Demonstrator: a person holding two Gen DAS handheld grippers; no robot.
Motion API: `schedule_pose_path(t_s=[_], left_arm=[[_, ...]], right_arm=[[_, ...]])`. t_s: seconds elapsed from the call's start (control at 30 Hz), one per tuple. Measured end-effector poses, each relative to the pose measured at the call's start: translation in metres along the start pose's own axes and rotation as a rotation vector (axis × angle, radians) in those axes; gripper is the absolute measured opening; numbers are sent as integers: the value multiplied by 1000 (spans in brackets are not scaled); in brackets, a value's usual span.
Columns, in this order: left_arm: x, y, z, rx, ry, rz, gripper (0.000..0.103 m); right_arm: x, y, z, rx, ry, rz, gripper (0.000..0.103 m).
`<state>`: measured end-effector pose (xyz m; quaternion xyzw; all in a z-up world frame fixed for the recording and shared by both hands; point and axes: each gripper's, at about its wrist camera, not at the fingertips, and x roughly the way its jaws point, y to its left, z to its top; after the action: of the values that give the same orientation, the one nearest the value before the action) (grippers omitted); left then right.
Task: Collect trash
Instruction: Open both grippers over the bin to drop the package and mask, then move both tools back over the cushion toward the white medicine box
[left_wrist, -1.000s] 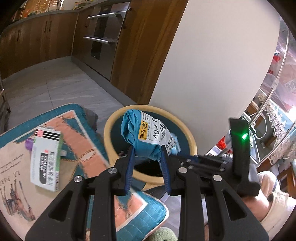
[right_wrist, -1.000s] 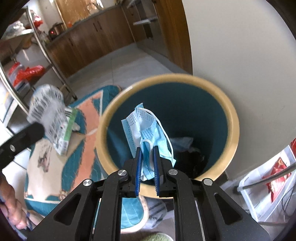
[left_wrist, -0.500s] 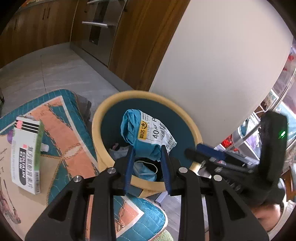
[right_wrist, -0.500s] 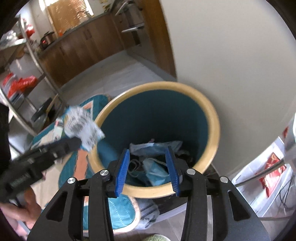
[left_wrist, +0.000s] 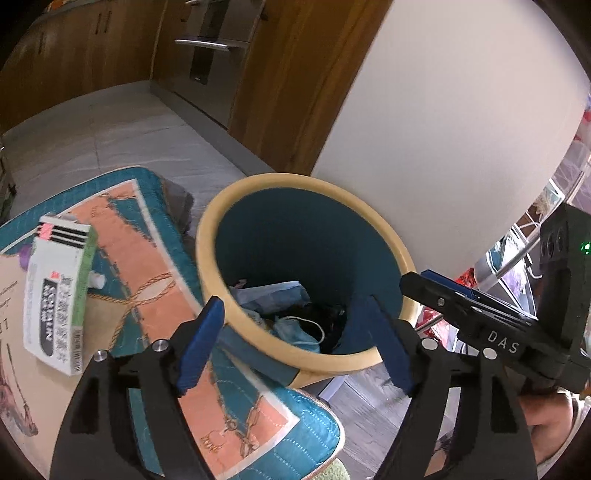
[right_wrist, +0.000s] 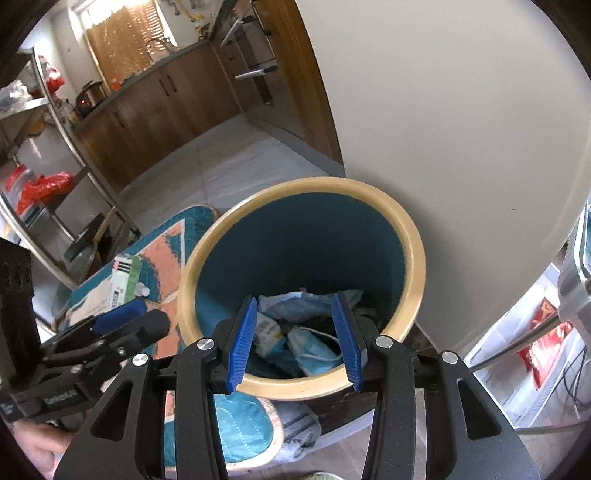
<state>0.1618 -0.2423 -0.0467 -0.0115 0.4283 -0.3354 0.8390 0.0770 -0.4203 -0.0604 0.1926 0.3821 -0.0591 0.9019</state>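
A round bin (left_wrist: 295, 178) with a tan rim and teal inside stands against the wall. My left gripper (left_wrist: 291, 325) hangs over its near rim, its jaws opening wide with nothing between them. At the bottom lie a blue face mask (left_wrist: 295, 330) and pale blue wrapping (left_wrist: 275, 291). In the right wrist view my right gripper (right_wrist: 293, 326) is also above the bin (right_wrist: 415, 240), jaws opening and empty. Below it lie the mask (right_wrist: 314, 350) and a blue packet with a white label (right_wrist: 267, 334). Each gripper shows in the other's view: the right gripper (left_wrist: 424, 280), the left gripper (right_wrist: 144, 317).
A white and green medicine box (left_wrist: 55, 295) and a small bottle (left_wrist: 96, 280) lie on a teal and orange quilted mat (left_wrist: 155, 295) left of the bin. A white wall (left_wrist: 443, 147) rises behind it. Wooden cabinets and a metal rack (right_wrist: 74, 147) stand further off.
My left gripper has opened and the blue labelled packet has dropped into the bin. My right gripper let go of the face mask, which now lies inside, and its jaws have spread.
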Motion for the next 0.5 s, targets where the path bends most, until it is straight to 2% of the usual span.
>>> schedule_pose_path(t_s=[0.23,0.4,0.5], left_arm=[[-33,21,-3,-11,-60,110,92],[-51,51,-3,-25,-104,268,96],[-53,66,-4,-18,-96,336,96]], right_arm=[[2,13,0,-7,-1,24,51],[4,20,-1,-22,0,45,51],[5,23,-1,-28,3,53,51]])
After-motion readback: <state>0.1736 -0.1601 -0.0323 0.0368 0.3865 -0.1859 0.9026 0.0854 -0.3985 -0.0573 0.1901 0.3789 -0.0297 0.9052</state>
